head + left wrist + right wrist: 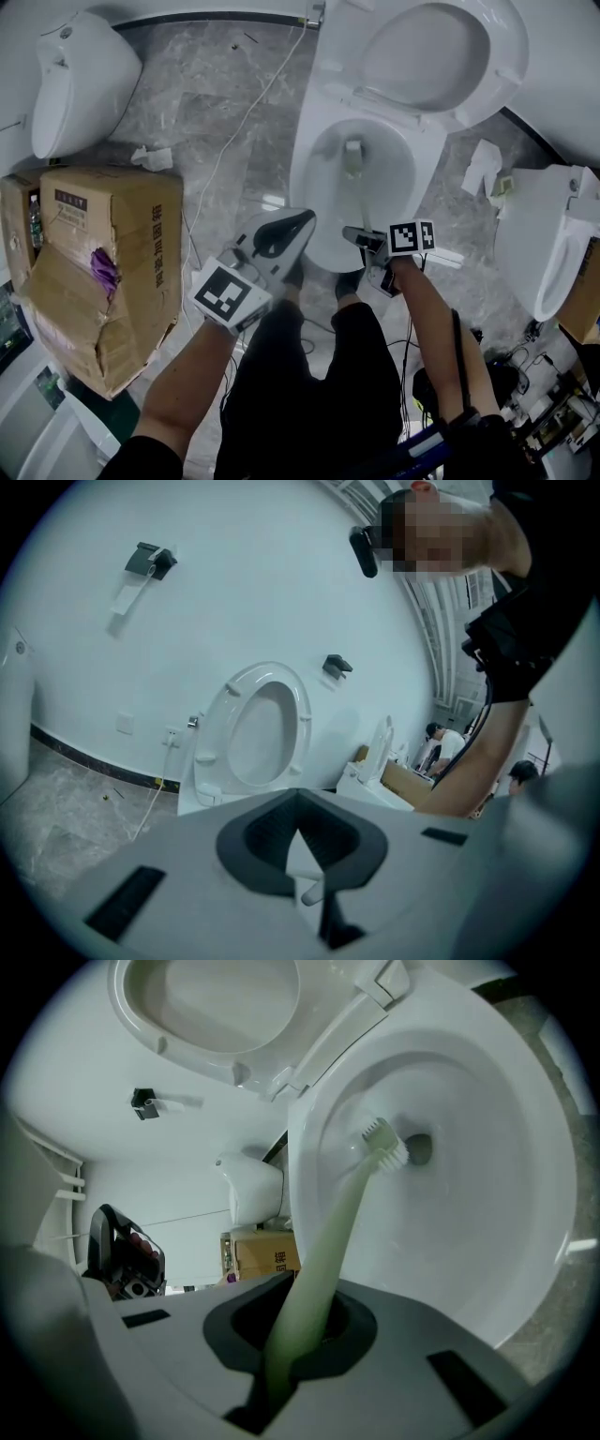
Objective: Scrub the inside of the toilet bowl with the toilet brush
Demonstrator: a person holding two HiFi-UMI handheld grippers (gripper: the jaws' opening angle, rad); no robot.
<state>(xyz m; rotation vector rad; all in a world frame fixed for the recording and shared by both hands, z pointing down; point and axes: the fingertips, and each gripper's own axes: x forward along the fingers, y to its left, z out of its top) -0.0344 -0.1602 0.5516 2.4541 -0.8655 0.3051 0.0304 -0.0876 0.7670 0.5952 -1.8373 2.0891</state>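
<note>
The right gripper (295, 1333) is clamped on the upper end of the toilet brush (330, 1232). Its pale green handle looks light, smooth and slightly springy, so this high hold is judged adequate but liable to twist. The bristle head (384, 1141) lies inside the toilet bowl (497, 1204), just beside the drain opening (419, 1147). The right forearm (427, 300) reaches down over the bowl's front rim, and the left gripper (302, 844), jaws together and empty, hangs off its front-left edge.

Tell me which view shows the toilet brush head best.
The right gripper view: the brush head is large and clear, bristles at the bowl wall beside the drain. The head view shows the brush head small, deep in the bowl. The left gripper view misses it, facing only the raised seat.
</note>
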